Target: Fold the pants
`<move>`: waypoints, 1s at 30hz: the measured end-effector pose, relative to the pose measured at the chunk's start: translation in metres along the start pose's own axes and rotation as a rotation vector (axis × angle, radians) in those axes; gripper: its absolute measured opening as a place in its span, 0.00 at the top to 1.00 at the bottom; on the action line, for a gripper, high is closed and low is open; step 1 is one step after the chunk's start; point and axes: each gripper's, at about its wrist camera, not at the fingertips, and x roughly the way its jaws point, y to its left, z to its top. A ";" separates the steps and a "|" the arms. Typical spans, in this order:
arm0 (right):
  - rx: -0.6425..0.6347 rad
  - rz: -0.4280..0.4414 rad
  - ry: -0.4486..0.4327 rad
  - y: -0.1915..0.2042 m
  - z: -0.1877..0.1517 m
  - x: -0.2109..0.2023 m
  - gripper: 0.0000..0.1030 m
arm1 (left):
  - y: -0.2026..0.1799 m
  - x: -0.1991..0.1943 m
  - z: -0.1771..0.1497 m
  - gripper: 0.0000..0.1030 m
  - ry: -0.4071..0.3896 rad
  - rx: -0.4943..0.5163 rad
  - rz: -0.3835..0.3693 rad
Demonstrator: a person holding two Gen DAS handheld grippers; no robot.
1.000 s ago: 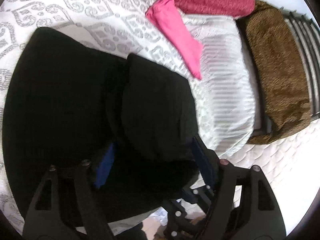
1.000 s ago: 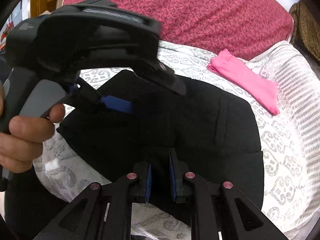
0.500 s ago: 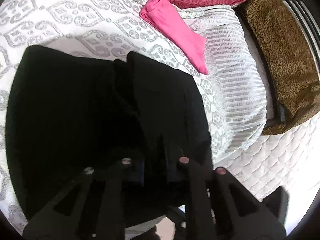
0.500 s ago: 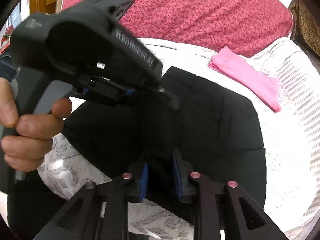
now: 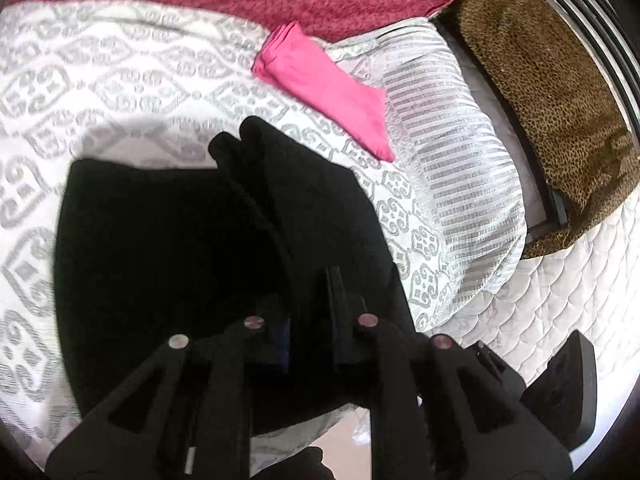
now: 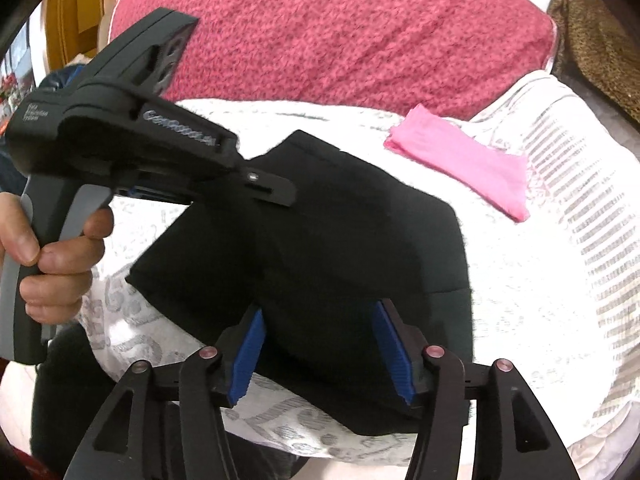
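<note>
Fingers of the person's left hand (image 6: 52, 248) wrap the grey trigger at the far left of the right wrist view, holding the left hand-held gripper (image 5: 308, 320), whose blue pads sit close together on a fold of the black pants (image 5: 180, 248). The pants lie folded on the patterned white bedspread (image 5: 120, 72), one doubled flap raised along the middle. Right of that, the right hand-held gripper (image 6: 320, 356) stands with its blue pads (image 6: 248, 352) spread wide, the near edge of the pants lying between them without being pinched. Further right a folded pink cloth (image 6: 464, 164) rests on the bedspread, apart from the pants. Behind runs a red blanket (image 6: 340, 40), and at the far right a leopard-print blanket (image 5: 548, 92) drapes the bed's edge.
</note>
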 end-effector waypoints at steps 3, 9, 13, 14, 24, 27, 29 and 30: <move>0.031 0.049 -0.024 -0.013 0.002 -0.013 0.41 | -0.005 -0.017 0.003 0.85 -0.025 0.042 0.016; 0.295 0.076 -0.054 -0.081 -0.002 -0.018 0.33 | 0.024 -0.058 0.000 0.85 -0.108 0.082 0.144; 0.452 0.042 0.111 -0.106 -0.017 0.029 0.32 | 0.073 -0.041 -0.015 0.84 -0.035 0.011 0.244; 0.478 0.081 0.152 -0.107 -0.021 0.042 0.32 | 0.080 -0.036 -0.018 0.83 -0.023 -0.005 0.252; 0.561 0.225 0.208 -0.119 -0.030 0.059 0.34 | 0.110 -0.025 -0.027 0.54 -0.029 -0.097 0.264; 0.558 0.295 0.219 -0.119 -0.035 0.056 0.71 | 0.107 -0.024 -0.029 0.53 -0.014 -0.080 0.265; 0.541 0.252 0.204 -0.115 -0.035 0.051 0.86 | 0.103 -0.023 -0.029 0.52 -0.012 -0.064 0.294; 0.533 0.236 0.196 -0.114 -0.034 0.047 0.90 | 0.103 -0.024 -0.029 0.51 -0.010 -0.063 0.303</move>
